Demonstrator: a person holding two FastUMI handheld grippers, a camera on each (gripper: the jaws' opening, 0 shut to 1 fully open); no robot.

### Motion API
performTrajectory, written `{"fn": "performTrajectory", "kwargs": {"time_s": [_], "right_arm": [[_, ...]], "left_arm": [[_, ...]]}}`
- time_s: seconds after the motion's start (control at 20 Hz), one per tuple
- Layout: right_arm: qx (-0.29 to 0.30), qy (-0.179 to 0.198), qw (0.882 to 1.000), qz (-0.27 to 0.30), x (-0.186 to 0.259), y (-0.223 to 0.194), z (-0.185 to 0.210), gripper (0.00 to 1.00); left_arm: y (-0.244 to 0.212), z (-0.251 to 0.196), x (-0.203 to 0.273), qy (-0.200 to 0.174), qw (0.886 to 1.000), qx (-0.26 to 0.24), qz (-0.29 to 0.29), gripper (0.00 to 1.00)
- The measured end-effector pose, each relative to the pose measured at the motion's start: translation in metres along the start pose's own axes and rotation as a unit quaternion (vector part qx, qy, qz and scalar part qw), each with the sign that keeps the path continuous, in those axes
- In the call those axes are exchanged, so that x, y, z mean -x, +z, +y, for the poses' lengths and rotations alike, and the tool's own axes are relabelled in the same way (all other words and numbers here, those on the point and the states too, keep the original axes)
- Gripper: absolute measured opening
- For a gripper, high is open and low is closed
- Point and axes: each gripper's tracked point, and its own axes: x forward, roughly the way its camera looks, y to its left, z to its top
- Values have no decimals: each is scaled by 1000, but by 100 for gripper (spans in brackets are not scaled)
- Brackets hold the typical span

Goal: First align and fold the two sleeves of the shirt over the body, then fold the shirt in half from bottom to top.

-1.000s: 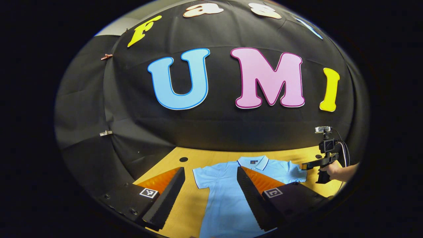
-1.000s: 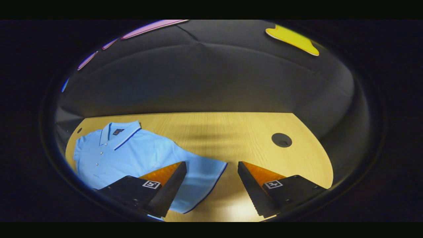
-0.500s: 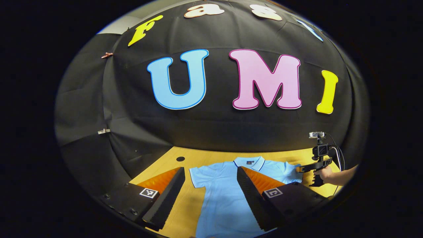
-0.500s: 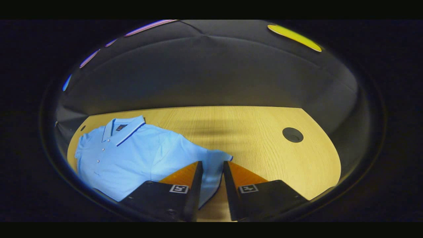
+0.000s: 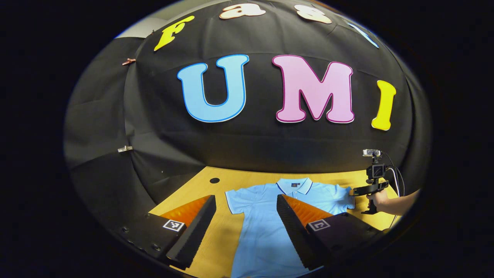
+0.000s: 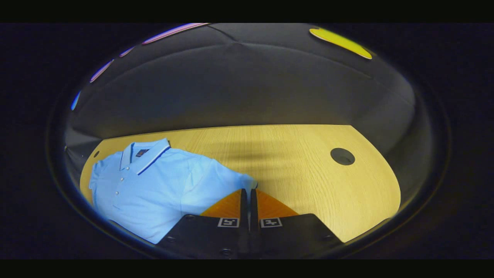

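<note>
Blue shirt (image 5: 266,216) flat on wood table (image 6: 301,154), collar to wall | right gripper (image 6: 249,195) clenched on sleeve hem (image 6: 247,181) | left gripper (image 5: 247,204) spread above body | bare table beyond sleeve

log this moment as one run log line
stage: first sleeve fold | right gripper: jaws shut on sleeve of light blue polo shirt | left gripper: jaws open above shirt | wooden table

The shirt (image 5: 266,216) lay flat on the table (image 5: 224,235), collar (image 5: 295,185) toward the booth wall. In the right gripper view, the right gripper (image 6: 249,195) sat at the sleeve (image 6: 227,181) end, a hole (image 6: 342,156) in the table farther right.
</note>
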Motion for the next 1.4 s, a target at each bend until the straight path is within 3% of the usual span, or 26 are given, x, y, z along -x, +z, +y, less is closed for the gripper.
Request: {"fn": "performTrajectory", "kwargs": {"time_s": [0.15, 0.2, 0.25, 0.4, 0.5, 0.65, 0.7, 0.85, 0.9, 1.0, 1.1, 1.2, 1.4], "right_arm": [[9, -7, 1000, -25, 13, 22, 6, 11], [8, -8, 999, -31, 18, 28, 11, 0], [10, -7, 999, -37, 23, 35, 17, 10], [38, -7, 998, -57, 37, 52, 40, 0], [65, 1, 996, -62, 45, 56, 64, 5], [89, 23, 993, -67, 54, 59, 112, 5], [98, 28, 992, -68, 57, 58, 126, 0], [127, 53, 988, -66, 63, 47, 177, 10], [137, 65, 987, -60, 64, 40, 194, 5], [149, 98, 983, -45, 69, 22, 229, 7], [149, 138, 979, -29, 73, 0, 263, 2], [132, 186, 974, -14, 85, -18, 293, 9], [123, 201, 972, -10, 104, -36, 294, 48]], "left_arm": [[-3, 10, 2, 6, 1000, 9, 2, 100], [-5, 12, 4, 6, 1000, 15, 2, 100], [-7, 12, 7, 1, 1000, 16, 3, 100], [-17, 20, 15, 2, 1000, 8, 6, 100], [-19, 28, 22, 6, 1000, 17, 5, 100], [-25, 41, 32, 15, 999, 31, 8, 100], [-28, 48, 35, 19, 999, 31, 10, 100], [-34, 70, 43, 33, 999, 40, 15, 100], [-36, 78, 45, 38, 998, 44, 17, 100], [-42, 91, 48, 49, 997, 50, 20, 100], [-49, 102, 50, 57, 997, 54, 25, 100], [-56, 106, 46, 52, 997, 40, 30, 100], [-66, 109, 27, 32, 998, 40, 40, 100]]}}
